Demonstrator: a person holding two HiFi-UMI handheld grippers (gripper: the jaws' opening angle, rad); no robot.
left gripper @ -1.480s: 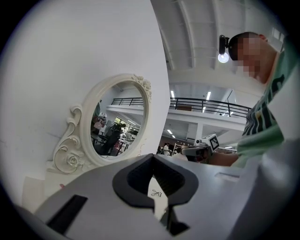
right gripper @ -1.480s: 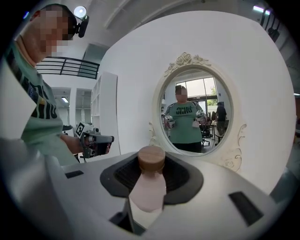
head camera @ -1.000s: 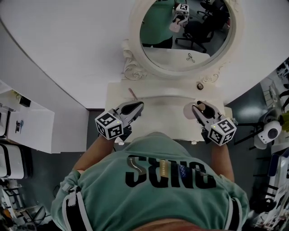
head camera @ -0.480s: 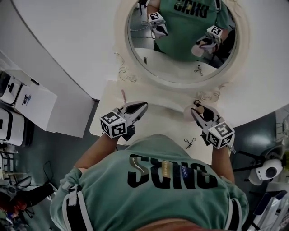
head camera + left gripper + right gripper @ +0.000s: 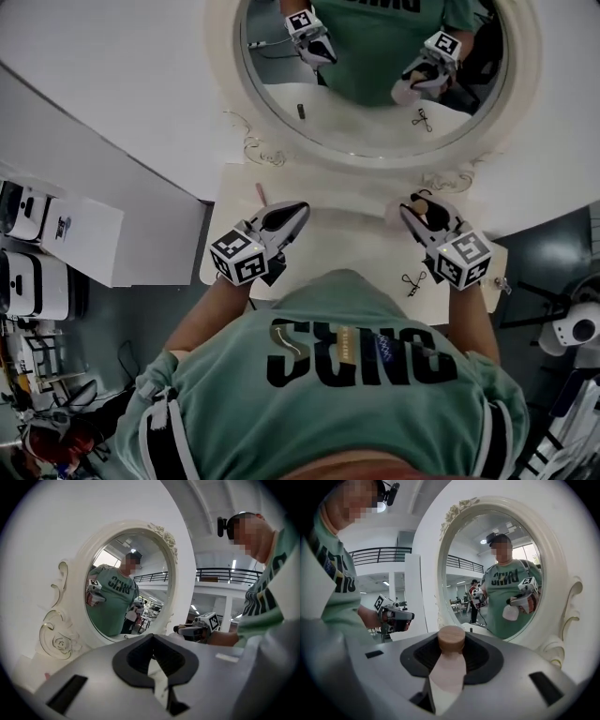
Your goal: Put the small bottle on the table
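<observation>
- Wood-capped and pale-bodied, the small bottle (image 5: 451, 667) is pinched between the jaws of the right gripper (image 5: 451, 644). Its round cap sits at the jaws' far end, facing the cream-framed oval mirror (image 5: 497, 573). The pads clamp the body below the cap, probably so the bottle can be lowered without the grip shifting.
- In the head view the bottle is just in front of the mirror's lower right edge, over the back of the cream counter (image 5: 347, 246). Whether its base already touches the counter I cannot tell. With the jaws gripping it, I judge it carried rather than delivered.
- The left gripper (image 5: 286, 217) has its jaws drawn together with nothing between them. It hangs in front of the mirror's lower left edge, well apart from the bottle. It seems parked there, since one gripper is enough for this job.
- A small pair of dark scissors (image 5: 412, 281) lies on the counter farther out from the mirror, on the bottle's side. A thin pink stick (image 5: 261, 192) lies by the mirror's lower left scroll.
- The bare stretch of counter straight in front of the mirror looks like the natural landing spot, clear of both the scissors and the stick.
</observation>
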